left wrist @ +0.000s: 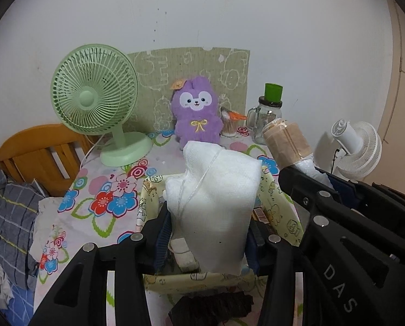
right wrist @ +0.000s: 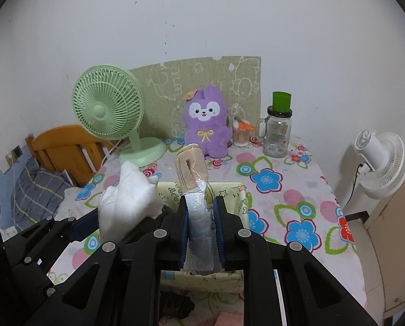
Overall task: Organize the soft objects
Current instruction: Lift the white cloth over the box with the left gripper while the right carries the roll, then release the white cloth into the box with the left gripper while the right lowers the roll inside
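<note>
My left gripper (left wrist: 207,225) is shut on a white foam pouch (left wrist: 216,201) with a thin string, held above a pale yellow fabric basket (left wrist: 281,212). My right gripper (right wrist: 201,217) is shut on the clear plastic wrap of a beige rolled bundle (right wrist: 191,168), held upright over the same basket (right wrist: 229,193). The right gripper's bundle (left wrist: 286,144) shows at the right of the left wrist view. The white pouch (right wrist: 126,203) shows at the left of the right wrist view. A purple plush toy (left wrist: 197,114) sits at the back of the table, against the wall board.
A green desk fan (left wrist: 99,103) stands back left. A glass jar with a green cup (left wrist: 267,116) and a cotton-swab pot (left wrist: 229,125) stand back right. A white fan (right wrist: 379,163) is beyond the table's right edge. A wooden headboard (left wrist: 39,154) and grey bedding (left wrist: 9,217) lie left.
</note>
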